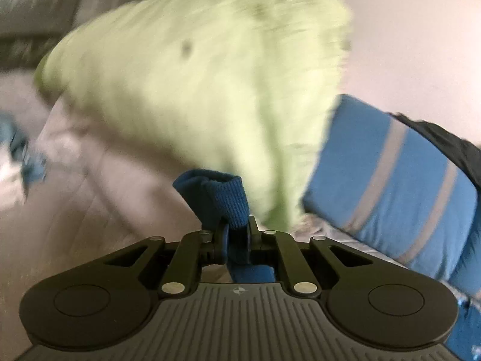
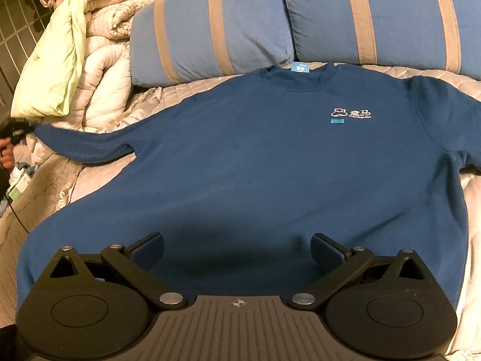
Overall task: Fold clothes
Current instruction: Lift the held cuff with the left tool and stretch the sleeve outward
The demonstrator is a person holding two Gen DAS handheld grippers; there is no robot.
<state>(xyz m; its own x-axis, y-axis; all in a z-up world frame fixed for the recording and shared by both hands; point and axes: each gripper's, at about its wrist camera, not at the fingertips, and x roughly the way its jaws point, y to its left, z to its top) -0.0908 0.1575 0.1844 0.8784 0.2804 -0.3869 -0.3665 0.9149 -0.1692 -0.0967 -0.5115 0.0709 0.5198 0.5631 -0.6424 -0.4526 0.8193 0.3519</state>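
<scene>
The sweatshirt [image 2: 255, 156] lies on the bed [image 2: 180, 90], pillows [image 2: 210, 30] behind it, bedding [image 2: 102, 69] left.

L view motion-blurred; R sharp, warm light, fisheye-bent edges.

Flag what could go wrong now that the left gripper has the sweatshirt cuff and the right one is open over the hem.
1. The left gripper pinches only the ribbed cuff; a quick pull may slip it free.
2. The light green pillow and the quilt crowd that sleeve, so the fold could snag them.
3. The right gripper hangs open over the sweatshirt, so the body may shift.
</scene>
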